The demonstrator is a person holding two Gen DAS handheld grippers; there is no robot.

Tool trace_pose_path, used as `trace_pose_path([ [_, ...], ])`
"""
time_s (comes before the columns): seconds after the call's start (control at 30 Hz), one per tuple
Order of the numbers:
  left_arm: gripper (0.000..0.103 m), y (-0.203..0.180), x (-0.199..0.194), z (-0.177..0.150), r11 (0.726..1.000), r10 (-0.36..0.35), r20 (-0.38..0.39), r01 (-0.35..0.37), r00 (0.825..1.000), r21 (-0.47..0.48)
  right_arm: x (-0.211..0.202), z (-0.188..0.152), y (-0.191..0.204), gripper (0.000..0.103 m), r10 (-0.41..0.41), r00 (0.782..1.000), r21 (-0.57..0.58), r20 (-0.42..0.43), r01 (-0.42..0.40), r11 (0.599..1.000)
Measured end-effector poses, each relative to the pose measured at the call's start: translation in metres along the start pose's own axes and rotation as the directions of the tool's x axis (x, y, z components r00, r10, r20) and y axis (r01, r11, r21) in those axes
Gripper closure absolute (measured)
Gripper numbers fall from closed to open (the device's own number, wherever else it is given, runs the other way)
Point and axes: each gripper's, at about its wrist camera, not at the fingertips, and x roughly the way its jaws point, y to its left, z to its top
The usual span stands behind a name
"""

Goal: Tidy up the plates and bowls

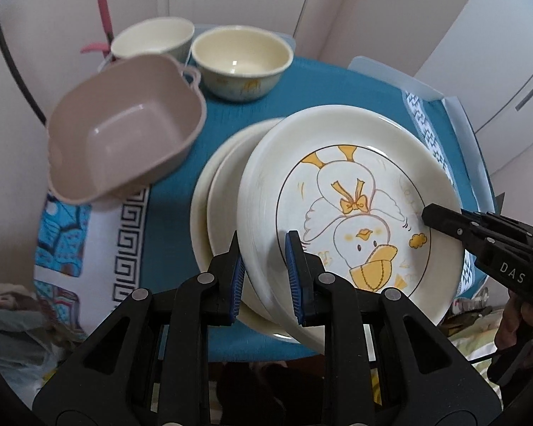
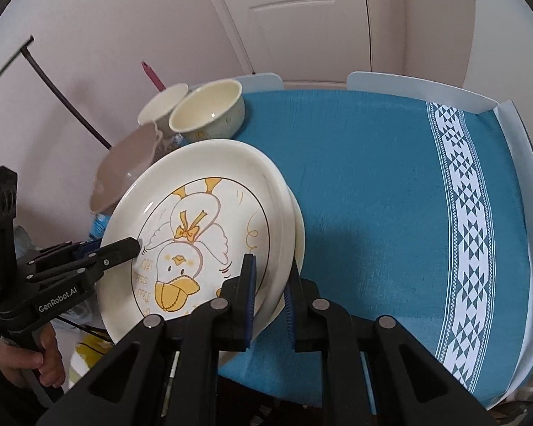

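A cream plate with a yellow duck drawing [image 1: 355, 184] [image 2: 195, 234] is held tilted by both grippers at opposite rims. My left gripper [image 1: 265, 269] is shut on its near-left rim and shows in the right wrist view as a black gripper [image 2: 131, 246] at the plate's left edge. My right gripper [image 2: 270, 287] is shut on the other rim, reaching in from the right [image 1: 433, 216]. Beneath the duck plate lies a stack of plain cream plates [image 1: 213, 191] [image 2: 298, 234] on the blue tablecloth [image 2: 373, 195].
A pink square bowl with handles [image 1: 124, 131] stands at the table's left. Two cream round bowls [image 1: 241, 56] [image 1: 152, 39] stand at the back. A pink utensil [image 1: 105, 10] sticks up behind them. The table's edge is near, with clutter on the floor below.
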Motion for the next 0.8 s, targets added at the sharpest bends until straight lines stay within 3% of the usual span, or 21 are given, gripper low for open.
trace_pose_path([
  [0.43, 0.083, 0.005, 0.033, -0.001, 1.000, -0.010, -0.050, 0.010, 0.999, -0.001, 0.018, 0.001, -0.002, 0.090, -0.043, 0.999, -0.009, -0.033, 0.042, 0.999],
  [0.57, 0.083, -0.001, 0.038, 0.003, 0.999, 0.029, -0.052, -0.027, 0.998, 0.031, 0.020, 0.002, -0.003, 0.090, -0.045, 0.999, -0.007, -0.029, 0.045, 0.999],
  [0.8, 0.083, -0.022, 0.040, 0.008, 0.976, 0.170, -0.040, -0.163, 0.985, 0.144, 0.021, 0.004, 0.000, 0.090, -0.067, 0.997, -0.049, -0.031, 0.066, 0.997],
])
